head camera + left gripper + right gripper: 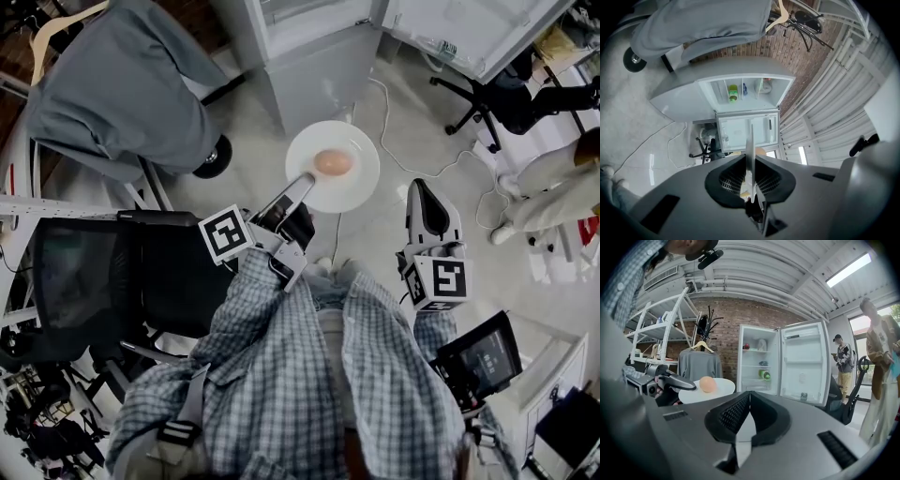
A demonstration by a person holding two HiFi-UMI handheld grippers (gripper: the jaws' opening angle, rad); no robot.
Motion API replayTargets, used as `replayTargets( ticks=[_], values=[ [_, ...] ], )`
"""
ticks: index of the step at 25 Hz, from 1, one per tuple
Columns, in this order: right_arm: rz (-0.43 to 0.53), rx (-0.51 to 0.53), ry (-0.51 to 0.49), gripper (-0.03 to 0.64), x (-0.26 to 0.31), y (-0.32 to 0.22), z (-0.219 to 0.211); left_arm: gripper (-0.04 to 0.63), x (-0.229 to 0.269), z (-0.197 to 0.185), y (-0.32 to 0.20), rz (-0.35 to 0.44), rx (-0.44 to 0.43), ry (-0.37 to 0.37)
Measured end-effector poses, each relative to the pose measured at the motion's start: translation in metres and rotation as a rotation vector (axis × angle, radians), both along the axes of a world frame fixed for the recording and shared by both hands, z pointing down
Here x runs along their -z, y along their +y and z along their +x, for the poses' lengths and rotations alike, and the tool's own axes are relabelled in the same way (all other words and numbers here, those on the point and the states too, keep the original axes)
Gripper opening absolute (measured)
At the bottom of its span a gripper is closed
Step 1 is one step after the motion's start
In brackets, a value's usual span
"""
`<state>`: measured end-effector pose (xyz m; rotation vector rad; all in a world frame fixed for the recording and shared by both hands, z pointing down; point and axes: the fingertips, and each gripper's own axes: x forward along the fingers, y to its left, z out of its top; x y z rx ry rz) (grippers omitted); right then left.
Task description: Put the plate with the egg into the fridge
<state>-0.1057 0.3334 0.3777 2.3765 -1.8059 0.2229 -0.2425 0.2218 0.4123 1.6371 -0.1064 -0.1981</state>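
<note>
A white plate with a tan egg on it hangs above the floor in front of the open fridge. My left gripper is shut on the plate's near rim. In the left gripper view the plate shows edge-on between the closed jaws of the left gripper, and the egg peeks out beside it. My right gripper is shut and empty, to the right of the plate. From the right gripper view I see the plate, the egg and the fridge with its door swung open.
A black office chair stands at my left, and a grey garment hangs on a rack beyond it. A white cable runs over the floor. Two people stand right of the fridge beside another chair. Items sit on the fridge shelves.
</note>
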Motion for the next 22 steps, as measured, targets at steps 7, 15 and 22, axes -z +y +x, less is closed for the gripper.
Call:
replayTargets(
  ticks=[7, 15, 22],
  values=[
    [-0.029, -0.006, 0.006, 0.006, -0.007, 0.003, -0.008, 0.035, -0.003, -0.008, -0.012, -0.001, 0.014, -0.008],
    [-0.027, 0.001, -0.008, 0.006, -0.012, -0.005, 0.001, 0.035, -0.005, -0.007, -0.019, 0.002, 0.036, -0.019],
    [-0.012, 0.072, -0.001, 0.006, -0.013, -0.047, 0.036, 0.035, -0.011, 0.024, -0.044, -0.008, 0.086, -0.029]
  ],
)
